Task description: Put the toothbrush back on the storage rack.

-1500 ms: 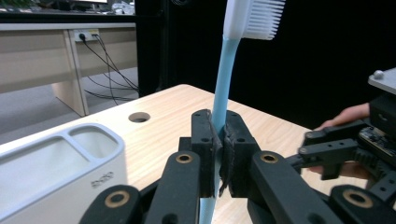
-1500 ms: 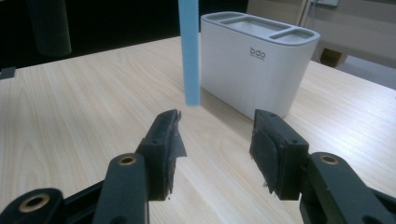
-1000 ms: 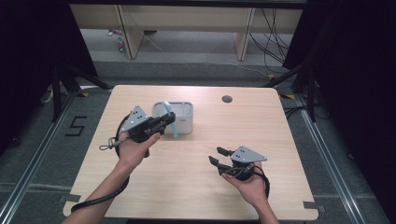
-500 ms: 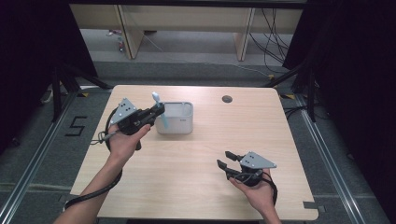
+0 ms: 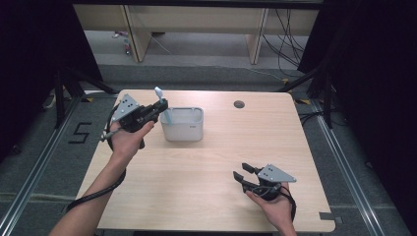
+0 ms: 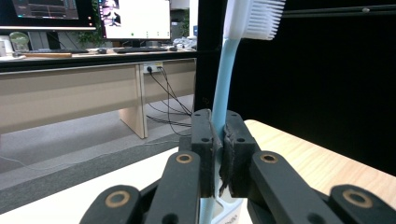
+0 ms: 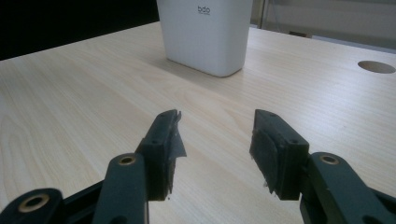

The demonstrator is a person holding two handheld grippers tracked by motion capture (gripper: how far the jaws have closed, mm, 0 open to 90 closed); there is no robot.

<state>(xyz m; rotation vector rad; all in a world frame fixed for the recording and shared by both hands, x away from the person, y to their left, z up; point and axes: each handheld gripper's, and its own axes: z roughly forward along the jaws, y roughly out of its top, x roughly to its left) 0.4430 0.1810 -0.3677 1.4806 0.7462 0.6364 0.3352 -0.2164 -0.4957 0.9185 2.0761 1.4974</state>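
Toothbrush, pale blue plastic handle with white bristled head [image 6: 227, 70], pinched upright at mid-handle between pressed-together pads of left gripper [image 5: 160, 106]; bristles uppermost, lower end hanging down over left rim of white rounded-rectangular plastic holder [image 5: 182, 125]. Whether tip of handle is inside holder or just above rim: not resolvable. Grip placed at mid-handle, probably to leave lower part free to pass the rim and to keep bristles clear of the pads. Vertical hold matches the upright slot of holder, so lifting or lowering needs no tilt.

Holder standing near far edge of light wooden table [image 5: 196, 177], toward far-left corner, left of round cable hole [image 5: 239, 104] near middle of far edge. Placement within easy reach of left hand [image 5: 125, 140], coming in from near-left corner.

Right gripper [image 5: 241, 175] resting low near near-right corner, pads [image 7: 270, 154] spread apart with nothing between, aimed across bare wood toward holder [image 7: 205, 35]. Idle posture, well apart from the work; judged to be kept out of the path of the left arm, available to steady holder if it shifts.
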